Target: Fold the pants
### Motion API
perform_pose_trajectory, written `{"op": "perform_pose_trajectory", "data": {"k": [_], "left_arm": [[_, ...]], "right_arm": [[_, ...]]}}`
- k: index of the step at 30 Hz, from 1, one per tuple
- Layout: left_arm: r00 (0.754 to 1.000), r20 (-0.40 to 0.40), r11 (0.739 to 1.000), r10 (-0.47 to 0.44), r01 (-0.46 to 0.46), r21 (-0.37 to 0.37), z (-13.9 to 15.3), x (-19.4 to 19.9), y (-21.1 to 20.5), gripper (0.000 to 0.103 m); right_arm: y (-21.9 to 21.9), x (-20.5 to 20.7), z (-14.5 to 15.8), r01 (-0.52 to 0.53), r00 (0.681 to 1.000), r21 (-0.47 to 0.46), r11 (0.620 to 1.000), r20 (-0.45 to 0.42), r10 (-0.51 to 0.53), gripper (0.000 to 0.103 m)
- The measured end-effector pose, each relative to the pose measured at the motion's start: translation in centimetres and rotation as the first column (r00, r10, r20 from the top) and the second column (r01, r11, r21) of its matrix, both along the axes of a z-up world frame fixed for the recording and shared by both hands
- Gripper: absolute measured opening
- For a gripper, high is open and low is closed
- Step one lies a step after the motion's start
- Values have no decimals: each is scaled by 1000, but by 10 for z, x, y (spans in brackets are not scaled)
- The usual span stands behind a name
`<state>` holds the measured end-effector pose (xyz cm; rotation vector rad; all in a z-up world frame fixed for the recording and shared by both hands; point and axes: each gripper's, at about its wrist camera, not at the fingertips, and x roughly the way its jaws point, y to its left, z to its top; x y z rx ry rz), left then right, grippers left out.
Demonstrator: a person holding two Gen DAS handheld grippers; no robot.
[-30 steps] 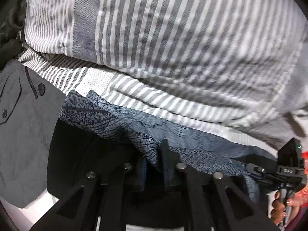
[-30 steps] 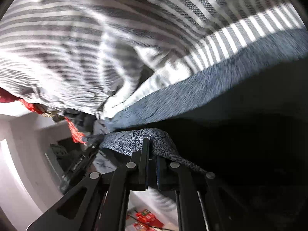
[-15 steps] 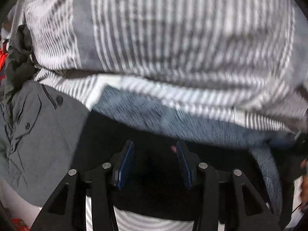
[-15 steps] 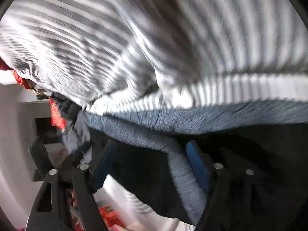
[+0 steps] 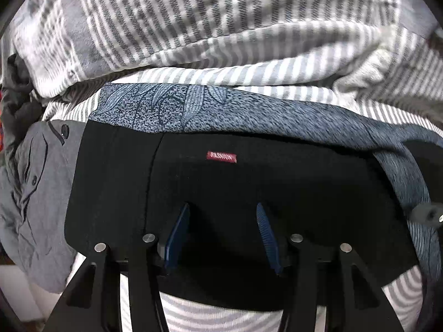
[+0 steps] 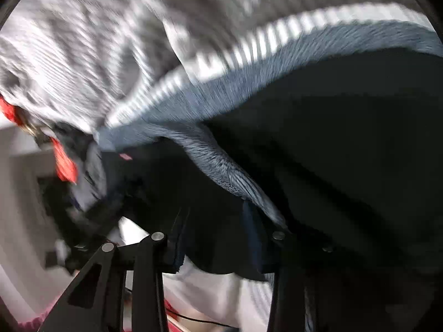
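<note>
Lying flat over black fabric (image 5: 249,193), the blue leaf-print pants (image 5: 171,110) sit just beyond the red label (image 5: 221,157) — left gripper (image 5: 221,235) and right gripper (image 6: 216,232) both spread, empty.

- Under me lies a surface covered in grey-and-white striped bedding (image 5: 277,80), rumpled into folds.
- The black pants (image 5: 249,182) lie flat on it, a blue patterned garment (image 5: 177,108) along their far edge.
- To my left a grey buttoned garment (image 5: 38,193) rests on the stripes too.
</note>
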<state>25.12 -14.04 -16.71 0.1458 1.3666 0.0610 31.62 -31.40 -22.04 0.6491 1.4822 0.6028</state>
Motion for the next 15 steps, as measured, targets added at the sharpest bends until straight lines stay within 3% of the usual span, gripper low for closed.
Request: {"op": "perform_pose_trajectory", "data": {"k": [2,3,8,10,15], "left_arm": [[999,-1,999,-36,36,-23,9,-10,-5,52],[999,0,998,-49,49,-31,13,-14,-8,52],[982,21,974,-186,187,-128,40,-53,-51,52],[962,34,949,-272,273,-157,47,-76,-76,52],[920,-1,897,-391,380,-227,43,-119,-124,52]], "right_arm": [[-19,-19,27,35,996,-18,999,83,-34,68],[-31,-28,36,55,993,-22,998,104,-52,70],[-96,-120,51,238,968,-7,971,84,-236,70],[-122,-159,46,326,944,-28,945,72,-323,70],[-199,-264,29,526,849,-110,843,22,-528,70]]}}
